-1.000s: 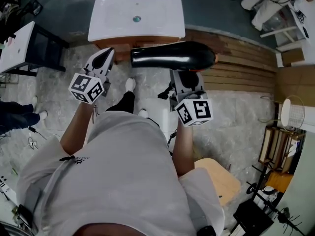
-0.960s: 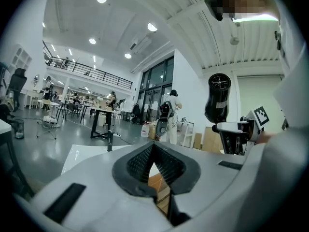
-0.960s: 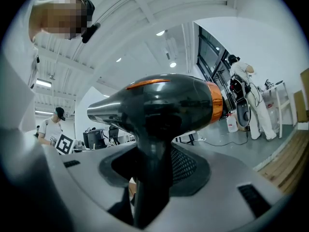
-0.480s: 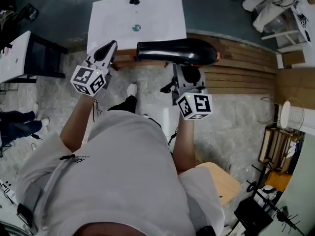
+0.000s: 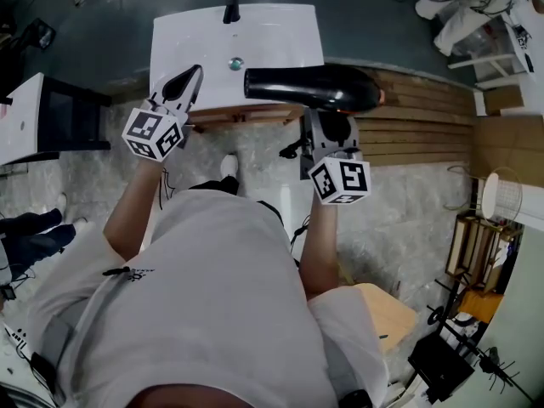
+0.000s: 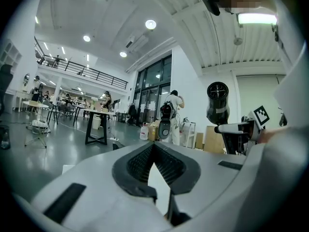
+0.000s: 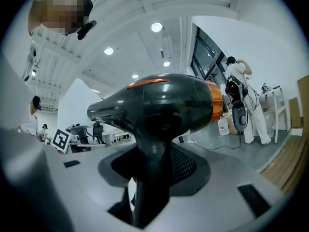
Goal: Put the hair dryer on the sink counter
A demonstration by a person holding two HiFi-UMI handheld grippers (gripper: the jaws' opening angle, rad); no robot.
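The black hair dryer (image 5: 310,87) with an orange ring lies level in the air, its nozzle over the front right edge of the white sink counter (image 5: 280,28). My right gripper (image 5: 328,127) is shut on its handle from below. In the right gripper view the handle (image 7: 150,178) runs down between the jaws and the hair dryer's body (image 7: 159,103) fills the middle. My left gripper (image 5: 184,82) hovers at the counter's front left edge, jaws together and holding nothing. In the left gripper view the hair dryer (image 6: 217,103) shows end-on at the right.
A black faucet (image 5: 230,2) and a drain (image 5: 236,63) mark the basin. A wooden slatted platform (image 5: 425,109) lies to the right, a dark-framed table (image 5: 42,113) to the left, and a wooden stool (image 5: 382,308) behind on the right. The person's feet (image 5: 228,164) stand before the cabinet.
Both grippers and the hair dryer have moved forward toward the sink. The nozzle now reaches over the counter's front edge, and the left gripper's tips overlap the counter.
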